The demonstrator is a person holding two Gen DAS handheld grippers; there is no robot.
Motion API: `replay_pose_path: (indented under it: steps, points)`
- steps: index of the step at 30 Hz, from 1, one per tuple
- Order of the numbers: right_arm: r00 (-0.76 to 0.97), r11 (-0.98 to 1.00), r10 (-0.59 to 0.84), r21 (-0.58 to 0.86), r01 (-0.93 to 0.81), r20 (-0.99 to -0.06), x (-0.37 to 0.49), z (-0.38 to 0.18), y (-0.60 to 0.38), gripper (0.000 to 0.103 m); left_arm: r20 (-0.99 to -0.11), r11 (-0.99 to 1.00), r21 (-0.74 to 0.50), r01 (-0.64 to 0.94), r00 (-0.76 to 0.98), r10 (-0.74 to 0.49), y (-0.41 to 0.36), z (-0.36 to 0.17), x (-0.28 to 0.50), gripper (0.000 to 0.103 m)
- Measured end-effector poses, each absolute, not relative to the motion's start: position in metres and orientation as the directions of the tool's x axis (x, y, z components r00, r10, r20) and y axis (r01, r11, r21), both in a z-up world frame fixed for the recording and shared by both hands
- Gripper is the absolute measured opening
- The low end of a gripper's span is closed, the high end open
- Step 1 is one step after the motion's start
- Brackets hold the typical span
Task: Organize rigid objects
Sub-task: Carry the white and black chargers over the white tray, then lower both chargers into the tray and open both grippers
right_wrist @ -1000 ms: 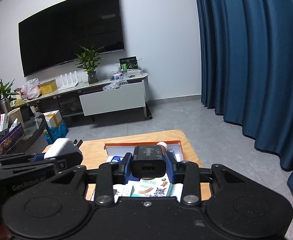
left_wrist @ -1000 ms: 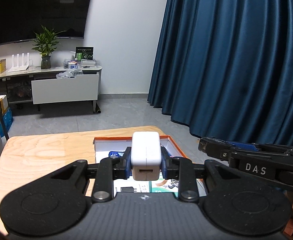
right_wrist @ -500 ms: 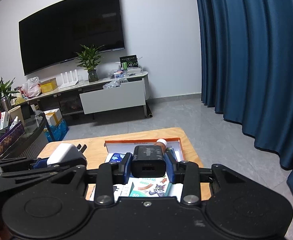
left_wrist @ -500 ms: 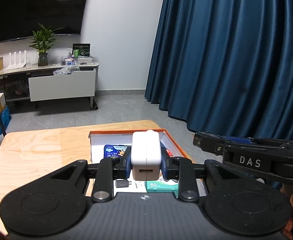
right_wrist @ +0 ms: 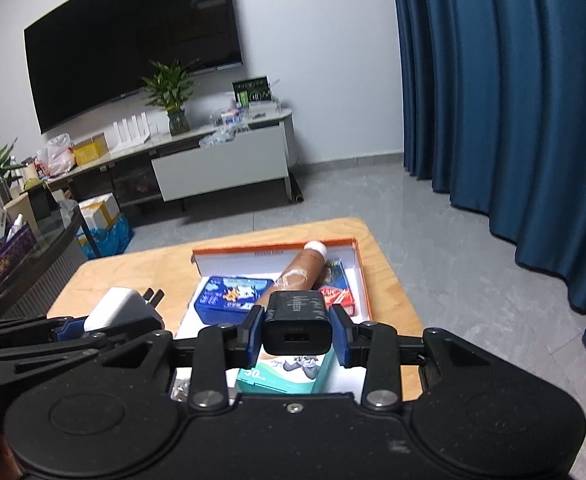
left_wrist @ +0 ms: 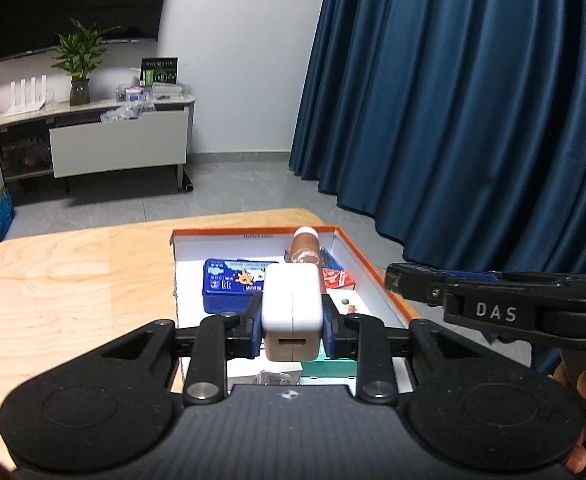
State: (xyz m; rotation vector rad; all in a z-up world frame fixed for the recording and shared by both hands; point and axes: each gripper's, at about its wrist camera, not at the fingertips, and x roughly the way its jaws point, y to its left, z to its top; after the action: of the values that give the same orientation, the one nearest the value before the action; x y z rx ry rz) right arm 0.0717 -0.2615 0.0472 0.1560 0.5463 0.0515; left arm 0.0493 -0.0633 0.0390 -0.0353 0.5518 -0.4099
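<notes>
My left gripper (left_wrist: pixel 292 322) is shut on a white USB charger (left_wrist: pixel 291 308), held above the near part of an orange-rimmed white box (left_wrist: pixel 377 270). In the right wrist view my right gripper (right_wrist: pixel 297 330) is shut on a black USB charger (right_wrist: pixel 296 320), also over that box (right_wrist: pixel 363 276). Inside lie a blue tin (left_wrist: pixel 235 284) (right_wrist: pixel 233 298), a brown tube with a white cap (right_wrist: pixel 299 276), a red pack (left_wrist: pixel 337 278) and a teal carton (right_wrist: pixel 289 372). The left gripper with its white charger (right_wrist: pixel 115 308) shows at the left of the right view.
The box sits on a light wooden table (left_wrist: pixel 73 280), with bare wood to its left. Blue curtains (left_wrist: pixel 473 100) hang on the right. A TV stand (right_wrist: pixel 221 160) with a plant (right_wrist: pixel 171 96) lines the far wall. A person's hand (left_wrist: pixel 581 392) holds the right gripper's handle.
Both grippers have come down and forward over the box, so more of its contents shows. Each keeps its charger clamped as before.
</notes>
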Motion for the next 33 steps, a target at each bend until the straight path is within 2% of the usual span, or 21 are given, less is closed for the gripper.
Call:
replay_pose_path:
  steps: [4, 6, 11, 19, 21, 22, 23, 25, 27, 29, 31, 33]
  points:
    - [0.828, 0.983, 0.117, 0.181, -0.019, -0.549, 0.083, 0.037, -0.263, 0.044, -0.522, 0.920, -0.146, 0.364, 0.762, -0.385, -0.064, 0.033, 0.056, 0.029]
    - [0.837, 0.982, 0.114, 0.190, -0.012, -0.536, 0.080, 0.037, -0.265, 0.055, -0.530, 0.920, -0.144, 0.364, 0.757, -0.383, -0.064, 0.030, 0.060, 0.029]
    - [0.866, 0.980, 0.078, 0.197, 0.024, -0.493, 0.066, 0.047, -0.277, 0.057, -0.547, 0.918, -0.150, 0.367, 0.743, -0.386, -0.069, 0.025, 0.071, 0.029]
    - [0.888, 0.978, 0.055, 0.203, 0.044, -0.457, 0.044, 0.058, -0.283, 0.068, -0.572, 0.889, -0.219, 0.402, 0.686, -0.450, -0.086, 0.017, 0.093, 0.030]
    - [0.888, 0.978, 0.058, 0.203, 0.040, -0.455, 0.040, 0.059, -0.282, 0.069, -0.578, 0.898, -0.193, 0.397, 0.693, -0.430, -0.091, 0.020, 0.092, 0.044]
    - [0.889, 0.979, 0.059, 0.199, 0.037, -0.455, 0.037, 0.060, -0.282, 0.069, -0.579, 0.903, -0.179, 0.390, 0.701, -0.417, -0.091, 0.023, 0.090, 0.060]
    - [0.889, 0.981, 0.057, 0.193, 0.035, -0.454, 0.035, 0.061, -0.281, 0.070, -0.566, 0.906, -0.170, 0.387, 0.715, -0.411, -0.090, 0.027, 0.086, 0.066]
    - [0.892, 0.983, 0.044, 0.179, 0.041, -0.449, 0.030, 0.063, -0.280, 0.072, -0.553, 0.913, -0.149, 0.380, 0.733, -0.396, -0.087, 0.034, 0.076, 0.070]
    - [0.894, 0.983, 0.038, 0.178, 0.047, -0.447, 0.026, 0.065, -0.281, 0.074, -0.550, 0.918, -0.140, 0.371, 0.742, -0.384, -0.082, 0.041, 0.066, 0.078]
    - [0.896, 0.983, 0.044, 0.178, 0.040, -0.443, 0.018, 0.067, -0.281, 0.077, -0.548, 0.926, -0.128, 0.355, 0.753, -0.364, -0.076, 0.050, 0.053, 0.093]
    - [0.897, 0.987, 0.039, 0.157, 0.034, -0.440, 0.009, 0.070, -0.278, 0.079, -0.549, 0.939, -0.095, 0.332, 0.769, -0.327, -0.074, 0.059, 0.038, 0.103]
    - [0.894, 0.990, 0.044, 0.136, 0.020, -0.445, 0.000, 0.071, -0.275, 0.082, -0.546, 0.954, -0.067, 0.291, 0.790, -0.279, -0.073, 0.067, 0.021, 0.103]
